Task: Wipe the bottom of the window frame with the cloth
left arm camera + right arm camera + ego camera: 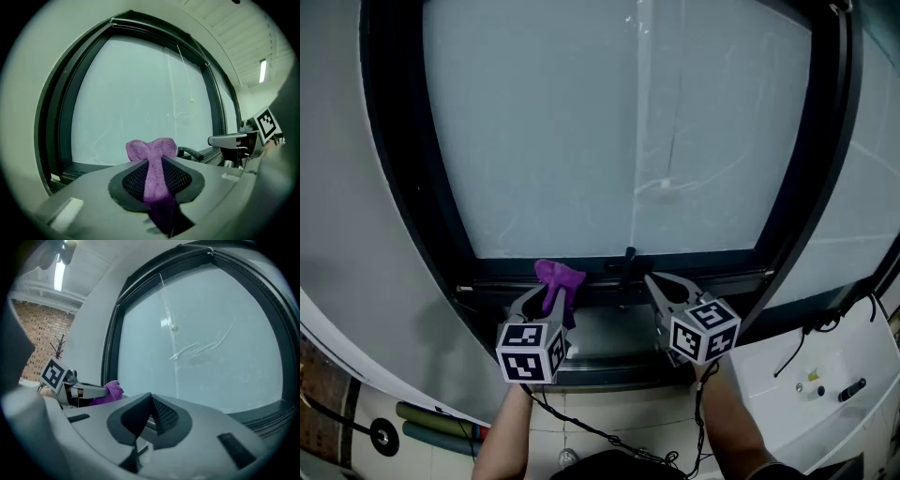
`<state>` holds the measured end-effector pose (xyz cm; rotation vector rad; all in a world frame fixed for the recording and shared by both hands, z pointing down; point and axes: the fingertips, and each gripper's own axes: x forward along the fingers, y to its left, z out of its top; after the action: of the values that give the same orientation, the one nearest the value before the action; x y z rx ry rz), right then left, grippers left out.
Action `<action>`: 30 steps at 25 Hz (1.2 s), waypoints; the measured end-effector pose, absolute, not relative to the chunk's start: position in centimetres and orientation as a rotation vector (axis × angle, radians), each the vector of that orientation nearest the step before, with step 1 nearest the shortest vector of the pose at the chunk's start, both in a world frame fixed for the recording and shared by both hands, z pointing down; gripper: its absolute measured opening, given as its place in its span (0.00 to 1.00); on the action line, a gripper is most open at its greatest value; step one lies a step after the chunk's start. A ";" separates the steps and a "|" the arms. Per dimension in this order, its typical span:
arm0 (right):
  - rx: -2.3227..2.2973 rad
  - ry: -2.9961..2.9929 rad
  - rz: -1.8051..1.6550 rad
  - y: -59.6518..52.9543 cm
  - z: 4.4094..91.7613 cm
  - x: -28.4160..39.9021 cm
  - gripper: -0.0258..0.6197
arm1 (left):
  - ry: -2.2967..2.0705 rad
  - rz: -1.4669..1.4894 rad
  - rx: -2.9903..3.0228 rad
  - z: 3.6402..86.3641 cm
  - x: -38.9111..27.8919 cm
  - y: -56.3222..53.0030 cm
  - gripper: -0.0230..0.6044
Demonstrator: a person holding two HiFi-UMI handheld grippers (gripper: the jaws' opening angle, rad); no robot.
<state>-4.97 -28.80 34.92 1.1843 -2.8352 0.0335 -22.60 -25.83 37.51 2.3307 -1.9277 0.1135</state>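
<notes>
A purple cloth is pinched in my left gripper, whose jaws are shut on it; its bunched end pokes past the tips just in front of the bottom of the dark window frame. My right gripper is to the right of it, shut with nothing between its jaws, its tips near the same bottom rail. In the right gripper view the cloth and the left gripper show at the left. A small black window handle stands on the rail between the two grippers.
The frosted pane fills the frame, with a thin cord hanging in front of it. A grey sill lies under the grippers. A white unit with cables is at the lower right. Rolled mats lie at the lower left.
</notes>
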 end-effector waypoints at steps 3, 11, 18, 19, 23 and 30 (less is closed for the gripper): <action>1.159 -2.832 0.015 -28.4 34.8 -5.4 0.06 | -1.971 0.179 2.291 38.0 -23.4 -26.8 0.18; 1.069 -2.853 -0.060 -27.2 33.2 -8.2 0.06 | -2.176 0.288 2.138 36.4 -28.5 -29.0 0.18; 0.960 -2.931 -0.106 -26.3 31.1 -12.2 0.06 | -2.340 0.470 1.948 36.2 -35.3 -29.8 0.18; 0.942 -2.947 -0.112 -26.0 30.8 -12.9 0.06 | -2.356 0.507 1.916 36.4 -36.3 -29.8 0.18; 0.864 -2.999 -0.128 -25.0 30.3 -15.7 0.06 | -2.398 0.671 1.794 37.5 -39.2 -30.3 0.18; 0.798 -3.003 -0.154 -24.9 30.8 -17.8 0.06 | -2.441 0.915 1.632 39.3 -41.8 -31.9 0.18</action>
<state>-17.77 -24.88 30.79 0.7977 -3.0034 -0.1537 -41.80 -31.88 39.25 1.6323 -2.4408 0.9146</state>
